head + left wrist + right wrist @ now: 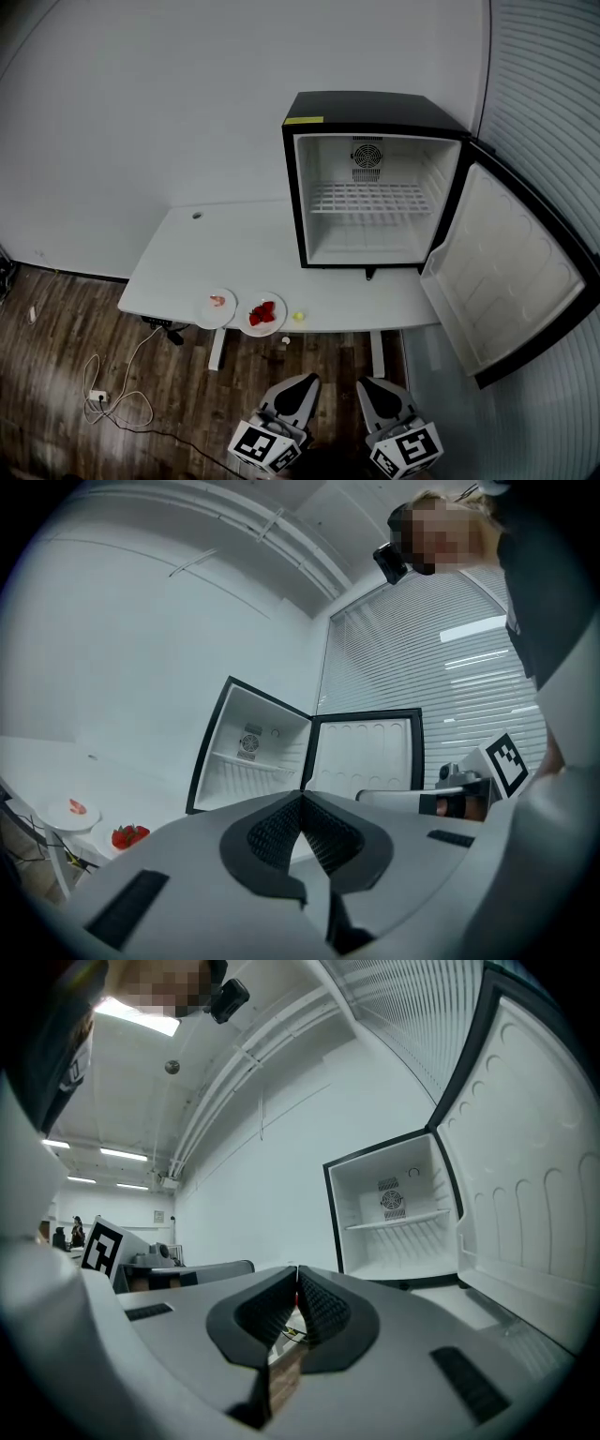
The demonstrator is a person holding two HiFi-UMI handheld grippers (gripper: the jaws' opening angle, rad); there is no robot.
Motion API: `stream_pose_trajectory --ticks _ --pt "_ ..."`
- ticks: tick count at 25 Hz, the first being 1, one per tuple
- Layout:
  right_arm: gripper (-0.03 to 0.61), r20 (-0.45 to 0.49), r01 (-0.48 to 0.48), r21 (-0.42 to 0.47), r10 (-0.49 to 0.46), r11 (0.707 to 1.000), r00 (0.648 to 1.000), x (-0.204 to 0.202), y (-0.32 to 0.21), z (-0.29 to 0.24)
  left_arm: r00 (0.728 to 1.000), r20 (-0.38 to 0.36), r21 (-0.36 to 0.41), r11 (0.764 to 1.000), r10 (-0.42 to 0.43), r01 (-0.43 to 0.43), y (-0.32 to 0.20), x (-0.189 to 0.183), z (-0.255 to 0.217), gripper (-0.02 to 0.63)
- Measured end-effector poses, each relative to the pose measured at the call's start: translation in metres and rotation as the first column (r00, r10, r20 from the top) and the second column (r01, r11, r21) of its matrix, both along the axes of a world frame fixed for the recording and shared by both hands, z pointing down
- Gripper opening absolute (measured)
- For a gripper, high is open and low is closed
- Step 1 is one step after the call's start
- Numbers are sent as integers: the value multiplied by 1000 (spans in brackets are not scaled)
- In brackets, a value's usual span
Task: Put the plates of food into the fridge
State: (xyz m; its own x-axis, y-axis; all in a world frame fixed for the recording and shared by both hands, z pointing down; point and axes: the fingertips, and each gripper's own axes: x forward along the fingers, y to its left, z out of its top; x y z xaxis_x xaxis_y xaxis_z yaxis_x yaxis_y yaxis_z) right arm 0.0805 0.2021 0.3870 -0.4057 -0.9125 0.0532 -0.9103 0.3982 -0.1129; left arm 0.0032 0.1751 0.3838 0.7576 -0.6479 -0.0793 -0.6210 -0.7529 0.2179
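Observation:
Two white plates sit at the table's front edge. One plate (217, 306) (73, 810) carries a small pink piece of food. The other plate (263, 316) (128, 837) holds red strawberries. The black mini fridge (375, 183) (246, 754) (395, 1213) stands on the table with its door (511, 272) swung wide to the right; its inside and wire shelf are bare. My left gripper (302, 382) (302, 797) and right gripper (371, 384) (296, 1269) hover side by side below the table's front edge, both shut and holding nothing.
A small yellow object (298, 317) lies beside the strawberry plate. The white table (187, 253) stands against a white wall. A cable and adapter (99, 397) lie on the wooden floor at the left. White blinds (548, 112) run along the right.

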Motion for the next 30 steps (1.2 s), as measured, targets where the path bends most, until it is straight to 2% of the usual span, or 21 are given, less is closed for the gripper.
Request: stream_pose_trajectory --ticks 8,15,22,30 --pt "5 26 70 21 -70 997 997 -19 0 -4 997 -7 -15 997 -79 79 3 -17 3 6" --pt "5 25 113 12 -113 994 993 -33 -5 0 994 -11 -10 994 -112 112 -8 -29 6 6" --pt "5 3 104 -10 -104 995 995 -37 -32 12 993 -10 -13 993 -115 114 -38 -36 13 6" --pt "6 -21 92 -49 -93 995 995 -51 -86 29 989 -6 -24 989 -147 146 -93 -60 25 6"
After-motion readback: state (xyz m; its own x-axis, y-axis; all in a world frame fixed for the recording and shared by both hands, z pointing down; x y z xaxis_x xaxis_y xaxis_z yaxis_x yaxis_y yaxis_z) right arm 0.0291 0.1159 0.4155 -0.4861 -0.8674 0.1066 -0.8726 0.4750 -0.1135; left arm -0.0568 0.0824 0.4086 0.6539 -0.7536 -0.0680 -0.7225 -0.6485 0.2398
